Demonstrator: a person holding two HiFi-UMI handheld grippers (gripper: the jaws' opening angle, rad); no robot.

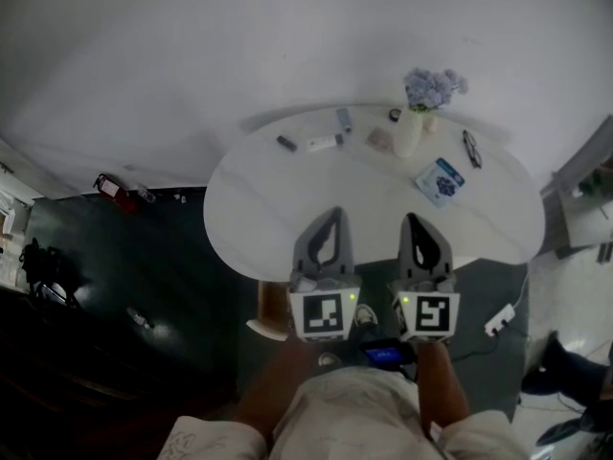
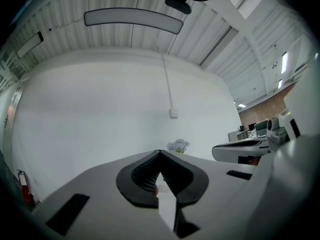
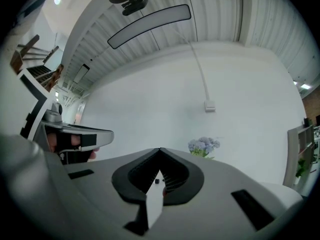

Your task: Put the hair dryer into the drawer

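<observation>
**Both tongs closed and empty above the desk; no hair dryer in view**

The left tongs point(image 1: 333, 215) and the right tongs point(image 1: 413, 220) are side by side over the near edge of the white desk point(image 1: 278, 195). Both point about level toward the wall. Each pair is closed tip to tip, and nothing is between them. I judge this to be a neutral carrying pose, because closed, empty tongs are not ready to take anything.

On the far side of the desk stand a vase point(image 1: 409, 134) with flowers point(image 1: 433, 86) and several small things. None of them seems to be a hair dryer, though they are small and not sharp in the head view. The drawer does not show either. So the scene fits two cases: the hair dryer waits somewhere out of view, or it already lies in a drawer out of view.
</observation>
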